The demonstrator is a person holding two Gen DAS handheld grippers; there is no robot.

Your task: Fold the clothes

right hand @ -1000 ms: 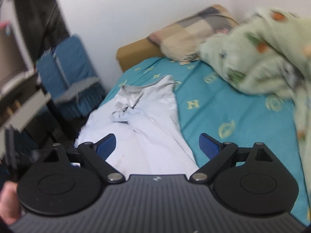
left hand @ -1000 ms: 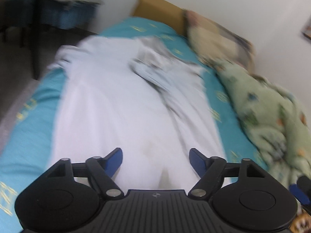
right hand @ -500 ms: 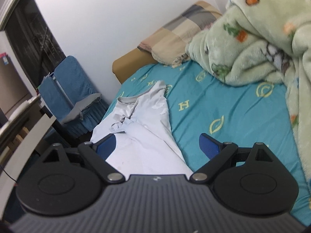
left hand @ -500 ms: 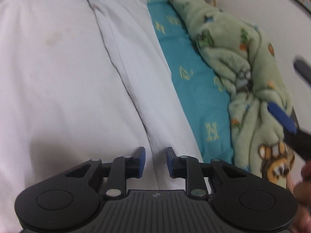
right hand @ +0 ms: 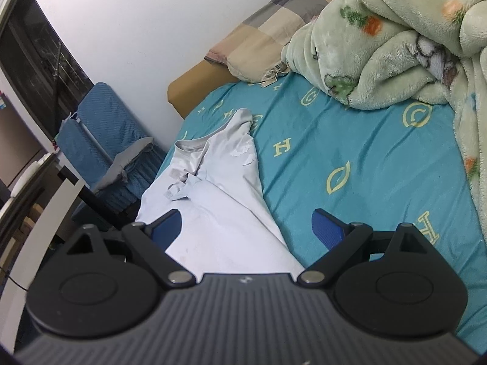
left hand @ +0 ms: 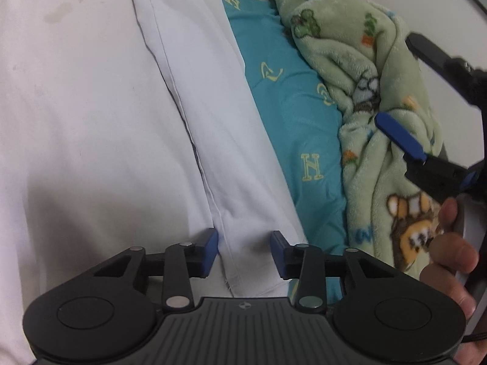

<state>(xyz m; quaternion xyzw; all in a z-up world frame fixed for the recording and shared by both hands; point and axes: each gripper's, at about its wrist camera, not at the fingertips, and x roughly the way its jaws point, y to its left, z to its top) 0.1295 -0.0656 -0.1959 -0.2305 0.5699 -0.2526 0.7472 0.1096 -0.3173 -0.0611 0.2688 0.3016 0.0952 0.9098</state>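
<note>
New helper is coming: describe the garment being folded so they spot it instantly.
On the teal bedsheet with yellow letter prints, left of the green cartoon blanket, lies a white T-shirt. It is the only plain, pale fabric there, its neckline towards the headboard.

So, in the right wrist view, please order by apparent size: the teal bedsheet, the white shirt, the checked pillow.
1. teal bedsheet
2. white shirt
3. checked pillow
The pillow lies farthest away, so its true size is unsure.

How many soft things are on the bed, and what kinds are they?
White shirt: 1
Green blanket: 1
Checked pillow: 1
Total: 3, all lying on the blue bedsheet.
</note>
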